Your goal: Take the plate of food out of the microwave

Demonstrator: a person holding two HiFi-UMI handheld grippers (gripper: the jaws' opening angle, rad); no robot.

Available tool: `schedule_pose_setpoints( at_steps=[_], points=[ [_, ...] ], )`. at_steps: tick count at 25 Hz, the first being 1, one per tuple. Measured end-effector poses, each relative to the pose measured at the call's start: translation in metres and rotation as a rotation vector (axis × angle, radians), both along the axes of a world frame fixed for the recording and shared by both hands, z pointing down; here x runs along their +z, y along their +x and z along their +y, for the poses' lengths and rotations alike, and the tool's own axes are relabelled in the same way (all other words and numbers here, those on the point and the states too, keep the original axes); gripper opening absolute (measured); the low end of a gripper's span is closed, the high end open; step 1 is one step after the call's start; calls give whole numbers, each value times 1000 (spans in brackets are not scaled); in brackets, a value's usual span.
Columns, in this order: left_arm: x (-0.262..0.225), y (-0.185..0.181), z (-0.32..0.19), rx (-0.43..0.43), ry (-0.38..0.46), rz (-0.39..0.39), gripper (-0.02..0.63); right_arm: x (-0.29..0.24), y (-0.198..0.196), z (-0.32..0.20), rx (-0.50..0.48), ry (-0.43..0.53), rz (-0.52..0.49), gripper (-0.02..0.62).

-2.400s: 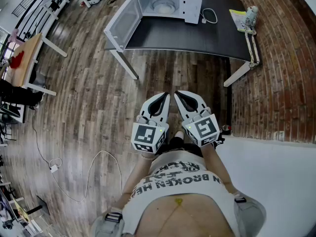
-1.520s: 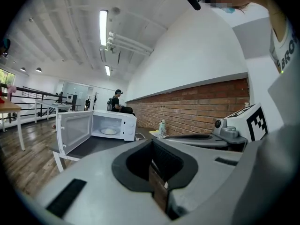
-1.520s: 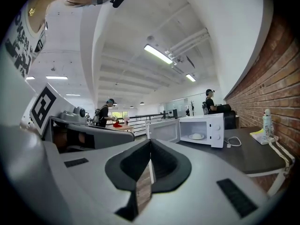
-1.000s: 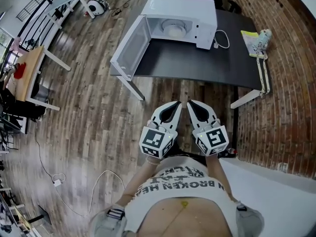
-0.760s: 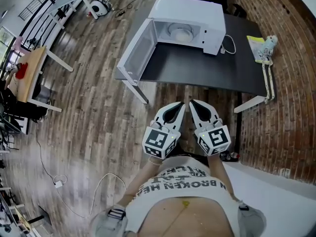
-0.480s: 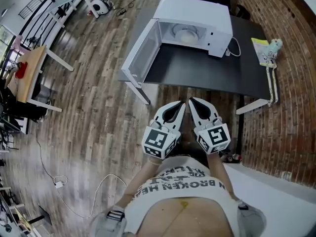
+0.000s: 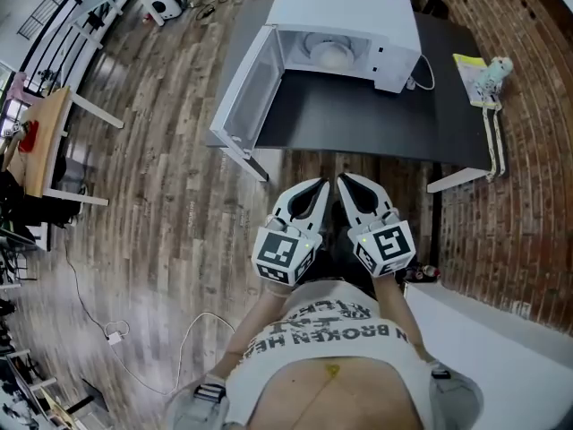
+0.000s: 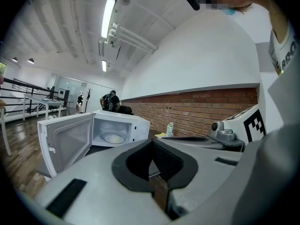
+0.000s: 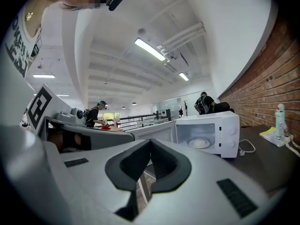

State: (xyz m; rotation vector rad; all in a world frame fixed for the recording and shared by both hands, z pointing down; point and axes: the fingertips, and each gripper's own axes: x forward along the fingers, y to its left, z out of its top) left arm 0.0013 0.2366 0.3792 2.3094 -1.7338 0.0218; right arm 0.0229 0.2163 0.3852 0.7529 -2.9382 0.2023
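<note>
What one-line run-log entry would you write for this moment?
stage: plate not yet reached | left gripper: shut, empty | right gripper: shut, empty | microwave: door open, plate inside

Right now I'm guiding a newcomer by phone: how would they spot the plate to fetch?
Find the black table by the brick wall; on it stands a white microwave with its door open. The plate lies inside, the only round dish in its chamber.

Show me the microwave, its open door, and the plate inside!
microwave (image 7: 345,9): head view, on its white top.
door (image 7: 243,90): head view, middle of the open door panel.
plate (image 7: 328,55): head view, centre of the round white plate inside the microwave.
</note>
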Motion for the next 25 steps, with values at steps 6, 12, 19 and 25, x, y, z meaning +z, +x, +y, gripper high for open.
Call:
schedule_pose_setpoints(
  at_steps=[6,12,19,25],
  points=[
    [7,-12,-42,-22,-10,-24,6,3,-10,-44,-7,-5,-7,8],
    [2,-29,-104,-44,-8,-5,6,-6,-29,-106,-40,0,-29,9],
    [-6,-34,-164,-76,-4,-3,6,-12,-35,-165,-72,-7,-30,9],
    [-5,-38,-198,-103,-19,0,6,-13,-41,-199,-100,-24,-35,8]
  ],
)
